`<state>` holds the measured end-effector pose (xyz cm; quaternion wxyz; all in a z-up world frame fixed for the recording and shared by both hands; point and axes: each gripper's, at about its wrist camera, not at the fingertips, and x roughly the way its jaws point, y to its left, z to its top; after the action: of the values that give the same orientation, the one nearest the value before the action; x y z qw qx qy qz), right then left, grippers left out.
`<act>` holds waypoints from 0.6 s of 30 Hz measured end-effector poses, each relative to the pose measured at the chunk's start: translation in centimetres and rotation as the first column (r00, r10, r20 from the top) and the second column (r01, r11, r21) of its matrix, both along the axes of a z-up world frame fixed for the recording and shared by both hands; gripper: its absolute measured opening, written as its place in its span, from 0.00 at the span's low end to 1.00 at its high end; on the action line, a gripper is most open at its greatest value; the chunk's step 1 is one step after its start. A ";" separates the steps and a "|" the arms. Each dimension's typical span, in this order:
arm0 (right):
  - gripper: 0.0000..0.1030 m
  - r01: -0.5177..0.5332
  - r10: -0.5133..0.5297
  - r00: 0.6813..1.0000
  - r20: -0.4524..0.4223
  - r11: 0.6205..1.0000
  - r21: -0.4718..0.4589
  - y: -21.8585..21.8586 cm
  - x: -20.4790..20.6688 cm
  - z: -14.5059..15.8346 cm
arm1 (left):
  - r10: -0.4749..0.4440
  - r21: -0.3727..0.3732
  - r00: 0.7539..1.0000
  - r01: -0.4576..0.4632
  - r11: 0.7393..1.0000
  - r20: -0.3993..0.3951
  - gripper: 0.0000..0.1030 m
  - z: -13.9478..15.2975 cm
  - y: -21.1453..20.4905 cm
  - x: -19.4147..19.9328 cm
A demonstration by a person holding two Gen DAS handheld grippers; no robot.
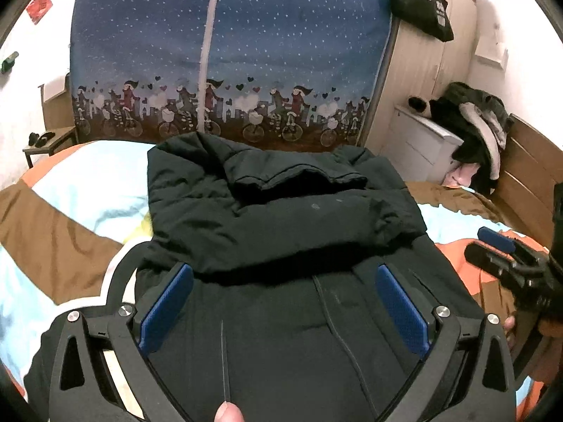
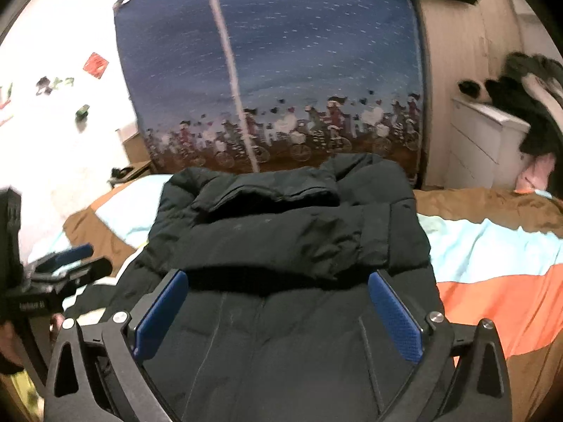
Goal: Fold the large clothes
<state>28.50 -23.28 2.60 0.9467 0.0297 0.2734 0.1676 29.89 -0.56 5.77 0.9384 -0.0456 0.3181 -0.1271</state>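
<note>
A dark padded jacket (image 1: 281, 232) lies spread on a bed (image 1: 81, 197) covered with a quilt in light blue, brown and orange blocks. Its sleeves are folded across the chest, one lying over the other in a thick band, and the collar or hood bunches at the far end toward a blue fabric wardrobe (image 1: 228, 52) printed with stars and cyclists.

The left gripper (image 1: 285, 302) hangs over the lower body of the jacket with its jaws spread wide. Its blue pads (image 1: 165, 306) stand well apart on either side of the zip line, and nothing is pinched between them; whether the pads brush the fabric below cannot be told. A fingertip (image 1: 228, 413) shows at the bottom edge of the left wrist view.

The right gripper (image 2: 278, 306) is likewise over the jacket's lower half, just short of the folded sleeve band, with its jaws spread as far as they go and nothing caught between the blue pads. The right wrist view is blurred.

Each gripper appears at the edge of the other's view, out beside the jacket and over the quilt. At the far right, a white drawer unit (image 1: 422, 140) carries a heap of clothes (image 1: 471, 119), and a black bag (image 1: 422, 3) hangs above.
</note>
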 end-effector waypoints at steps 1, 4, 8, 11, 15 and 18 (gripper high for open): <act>1.00 -0.011 0.011 1.000 0.004 1.000 -0.002 0.2 -0.5 -0.2 | 0.001 0.004 1.000 -0.001 1.000 0.005 0.99 0.0 0.0 -0.4; 1.00 -0.056 0.056 0.998 -0.005 0.998 -0.008 0.9 -1.9 -1.0 | -0.016 0.023 1.000 0.016 1.000 -0.006 0.99 -0.3 -0.2 -2.1; 1.00 -0.107 0.106 0.994 -0.030 0.994 -0.038 1.3 -3.8 -2.2 | -0.050 0.035 0.997 0.052 0.998 -0.060 0.99 -1.8 -0.4 -4.5; 1.00 -0.172 0.166 0.983 -0.081 0.981 -0.084 1.3 -5.7 -3.8 | -0.119 0.082 0.982 0.133 0.988 -0.149 0.99 -3.9 -0.6 -6.4; 1.00 -0.247 0.219 0.963 -0.158 0.951 -0.186 1.2 -8.5 -5.7 | -0.163 0.117 0.960 0.193 0.974 -0.227 0.99 -7.0 -0.6 -8.8; 1.00 -0.297 0.248 0.946 -0.211 0.923 -0.246 1.0 -10.5 -7.3 | -0.175 0.138 0.959 0.209 0.968 -0.223 0.99 -8.3 -0.1 -10.8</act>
<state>17.98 -22.31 -4.67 0.8811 -0.1256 0.3779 0.2550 19.10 -0.68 -2.51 0.8834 0.0480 0.4272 -0.1863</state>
